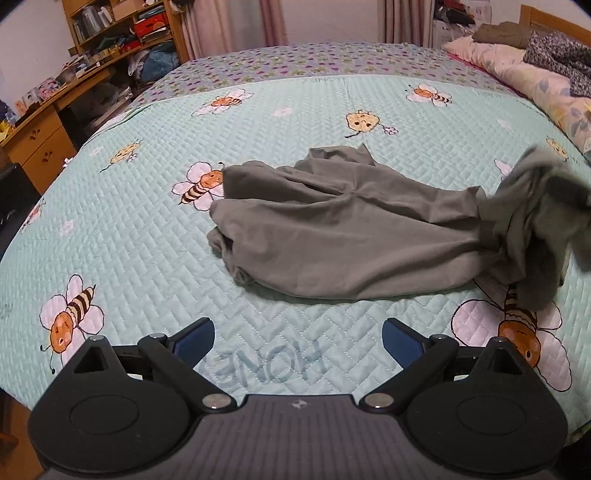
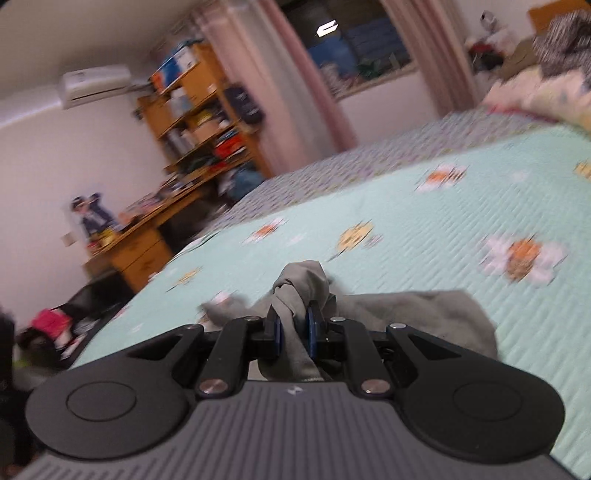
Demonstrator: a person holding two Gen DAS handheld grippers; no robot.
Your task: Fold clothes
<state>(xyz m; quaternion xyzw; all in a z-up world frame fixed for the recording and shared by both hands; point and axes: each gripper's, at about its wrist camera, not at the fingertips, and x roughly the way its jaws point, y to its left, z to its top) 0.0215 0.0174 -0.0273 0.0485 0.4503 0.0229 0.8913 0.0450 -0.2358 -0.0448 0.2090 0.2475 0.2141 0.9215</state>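
Observation:
A grey garment (image 1: 332,229) lies crumpled on the mint bee-print bedspread (image 1: 129,229). Its right end (image 1: 535,221) is bunched and lifted off the bed, blurred with motion. My left gripper (image 1: 298,338) hovers open over the near part of the bed, short of the garment, with nothing between its blue pads. In the right wrist view my right gripper (image 2: 294,326) is shut on a bunched fold of the grey garment (image 2: 301,284), which sticks up past the fingertips and trails down to the bed on the right.
A pillow and piled bedding (image 1: 535,70) lie at the bed's far right. A wooden desk and shelves (image 1: 55,103) full of clutter stand beyond the left edge. Pink curtains (image 1: 236,26) hang behind the bed.

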